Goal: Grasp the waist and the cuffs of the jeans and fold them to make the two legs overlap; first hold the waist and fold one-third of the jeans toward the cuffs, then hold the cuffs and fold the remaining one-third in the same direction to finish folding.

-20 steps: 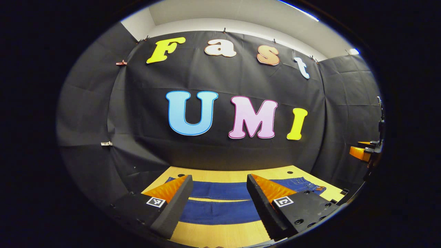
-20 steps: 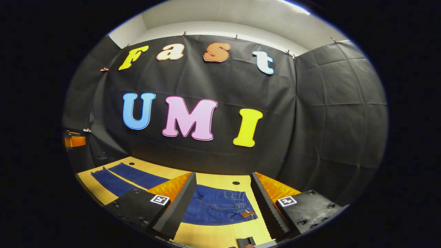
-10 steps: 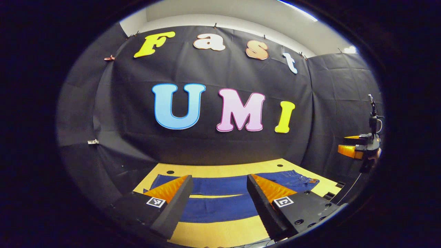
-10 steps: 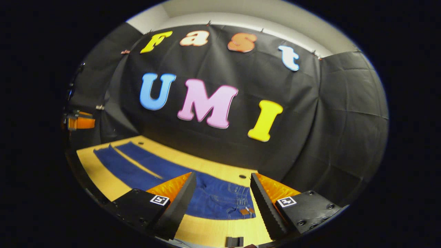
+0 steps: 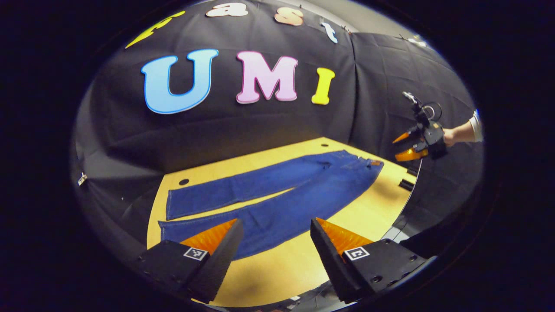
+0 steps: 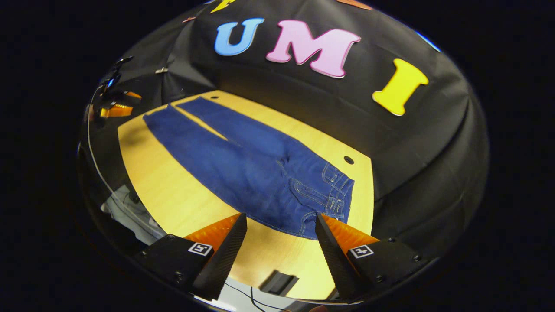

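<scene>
Both tongs raised over flat, unfolded jeans, gripping nothing.

Left gripper (image 5: 274, 242) spread wide, hanging above the near leg of the jeans (image 5: 277, 195) toward the cuffs (image 5: 167, 219). Right gripper (image 6: 279, 238) likewise spread, poised over the near edge of the waist (image 6: 336, 190), not touching. Beyond, legs lying side by side, slightly parted, on the wooden table (image 6: 173, 190). Small round hole (image 6: 348, 160) in the tabletop just past the waist. Farthest, black cloth wall (image 5: 243, 125).
</scene>
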Demonstrator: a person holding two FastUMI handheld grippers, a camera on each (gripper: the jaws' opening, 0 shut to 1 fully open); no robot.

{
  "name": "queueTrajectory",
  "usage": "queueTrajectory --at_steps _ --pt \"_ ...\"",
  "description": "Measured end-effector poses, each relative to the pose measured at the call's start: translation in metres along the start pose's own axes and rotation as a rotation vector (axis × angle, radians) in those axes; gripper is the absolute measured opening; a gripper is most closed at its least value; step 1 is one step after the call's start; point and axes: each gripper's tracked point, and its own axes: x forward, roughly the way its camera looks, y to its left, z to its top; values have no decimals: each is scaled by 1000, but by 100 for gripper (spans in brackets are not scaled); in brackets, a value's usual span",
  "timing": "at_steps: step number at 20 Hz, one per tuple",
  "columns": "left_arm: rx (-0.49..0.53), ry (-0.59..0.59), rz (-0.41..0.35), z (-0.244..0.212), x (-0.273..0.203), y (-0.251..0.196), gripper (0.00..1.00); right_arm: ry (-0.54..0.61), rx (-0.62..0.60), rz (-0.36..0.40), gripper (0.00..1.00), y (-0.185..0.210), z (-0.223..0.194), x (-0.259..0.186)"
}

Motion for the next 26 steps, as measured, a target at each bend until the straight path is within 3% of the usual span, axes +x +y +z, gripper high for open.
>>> queueTrajectory --at_steps 7,11,15,17,22,26 --pt "263 273 -70 -42 54 48 100 305 -267 258 98 -19 -60 84" --pt "415 529 -161 -96 68 65 100 381 -266 393 99 -19 -85 112" --pt "570 725 -237 -140 69 91 99 472 -294 453 98 -28 -113 120" --pt "554 766 -246 -153 75 102 99 507 -270 456 99 -30 -119 124" --pt "417 863 -357 -158 76 105 100 610 -247 443 99 -25 -119 127" --pt "421 925 -349 -158 82 103 96 683 -147 386 97 -28 -122 136"
